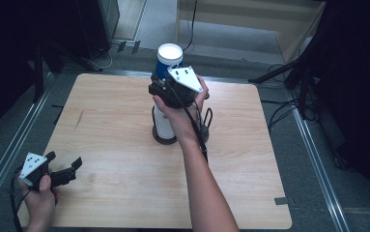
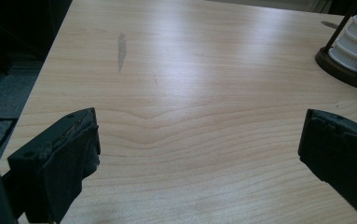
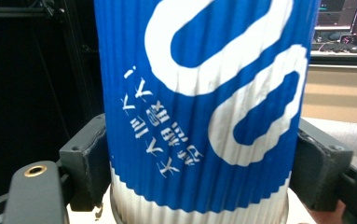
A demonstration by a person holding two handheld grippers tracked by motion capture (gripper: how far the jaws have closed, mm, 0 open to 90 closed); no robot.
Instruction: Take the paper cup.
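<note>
Cup: a blue cup [image 1: 169, 60] with white loops on it sits upside down at the top of a stack of white cups [image 1: 163, 124], its white bottom facing up.
Stack: the white cups stand in a dark holder [image 1: 165, 137] near the middle of the tabletop [image 1: 110, 130].
Right claw: the right claw [image 1: 165, 87] pinches the blue cup [image 3: 204, 102]. One black jaw presses each side of its ribbed wall, low down near the rim.
Left claw: the left claw [image 1: 66, 169] is spread wide with nothing in it. It is near the front left corner, well apart from the stack. In the left gripper view, bare tabletop [image 2: 190, 93] lies between its jaws and the holder [image 2: 344, 70] is far off at the top right.
Step, my guess: the blue cup is either coming off the stack or going onto it. I cannot tell which.
How to do it well: move the cup straight up or straight down, in line with the stack, so it does not catch or tip the holder.
Squeeze: hold softly. A paper cup will likely dent if the jaws press hard.
Watch out: cups can stick together, so the one below may lift too. The free left claw could steady the holder.
</note>
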